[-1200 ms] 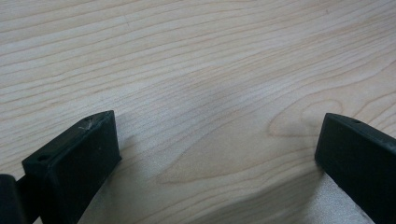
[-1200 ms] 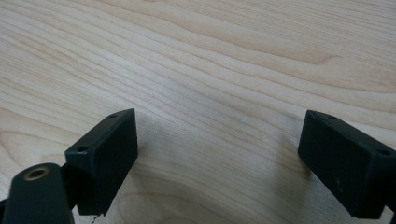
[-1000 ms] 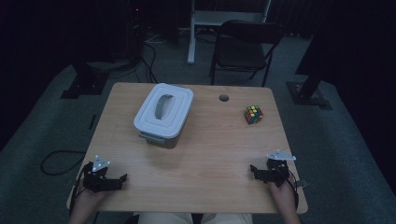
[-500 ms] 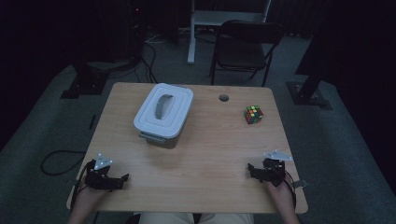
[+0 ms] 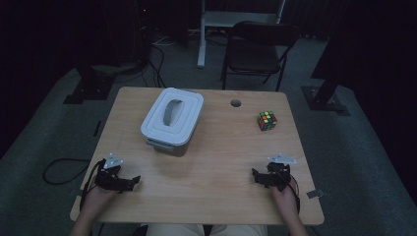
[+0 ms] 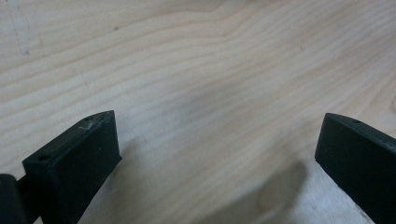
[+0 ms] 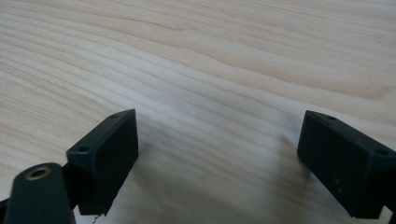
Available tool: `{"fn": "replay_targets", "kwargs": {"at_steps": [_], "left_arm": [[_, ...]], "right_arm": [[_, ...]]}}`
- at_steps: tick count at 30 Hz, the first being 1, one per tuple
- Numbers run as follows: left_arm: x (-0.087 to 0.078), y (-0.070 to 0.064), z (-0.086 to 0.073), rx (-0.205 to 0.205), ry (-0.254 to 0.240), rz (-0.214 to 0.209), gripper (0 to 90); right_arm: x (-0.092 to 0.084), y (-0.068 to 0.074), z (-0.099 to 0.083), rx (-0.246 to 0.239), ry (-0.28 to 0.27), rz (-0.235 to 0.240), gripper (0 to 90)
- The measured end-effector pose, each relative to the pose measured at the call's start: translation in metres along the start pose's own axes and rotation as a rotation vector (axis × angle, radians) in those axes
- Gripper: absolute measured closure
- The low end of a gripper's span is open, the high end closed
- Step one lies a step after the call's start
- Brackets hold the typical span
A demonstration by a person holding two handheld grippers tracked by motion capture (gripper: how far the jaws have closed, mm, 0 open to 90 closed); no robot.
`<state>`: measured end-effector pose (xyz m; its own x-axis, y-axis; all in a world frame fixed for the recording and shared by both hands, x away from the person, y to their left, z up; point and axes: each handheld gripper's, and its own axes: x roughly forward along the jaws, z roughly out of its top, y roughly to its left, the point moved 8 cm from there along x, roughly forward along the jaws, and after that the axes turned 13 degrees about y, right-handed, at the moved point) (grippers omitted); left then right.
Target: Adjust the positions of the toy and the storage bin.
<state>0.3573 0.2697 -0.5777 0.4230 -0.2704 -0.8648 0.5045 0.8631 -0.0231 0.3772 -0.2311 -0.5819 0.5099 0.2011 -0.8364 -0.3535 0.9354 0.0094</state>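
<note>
Nothing's been started yet, by the look of it — both claws are parked low at the near edge of the counter, the left claw and right claw spread wide, nothing gripped. One lidded box and one cube sit untouched, well apart from both — everything's left to do.

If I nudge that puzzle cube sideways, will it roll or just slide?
The puzzle cube sits flat on a face on the smooth wooden table, so it would probably slide, not roll. It looks small, likely light. A high push might tip it.
</note>
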Motion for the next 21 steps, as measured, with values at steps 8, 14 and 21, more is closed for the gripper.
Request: {"fn": "replay_targets", "kwargs": {"at_steps": [8,14,21], "left_arm": [[0.007,0.01,0.013,0.003,0.008,0.002,0.5],[0.008,0.013,0.026,0.016,-0.005,0.003,0.5],[0.019,0.022,0.041,0.005,-0.014,-0.016,0.5]], "right_arm": [[0.009,0.023,0.026,-0.042,-0.009,0.022,13.3],[0.015,0.039,0.052,-0.042,-0.033,0.032,13.3],[0.023,0.051,0.076,-0.02,-0.057,0.058,13.4]]}}
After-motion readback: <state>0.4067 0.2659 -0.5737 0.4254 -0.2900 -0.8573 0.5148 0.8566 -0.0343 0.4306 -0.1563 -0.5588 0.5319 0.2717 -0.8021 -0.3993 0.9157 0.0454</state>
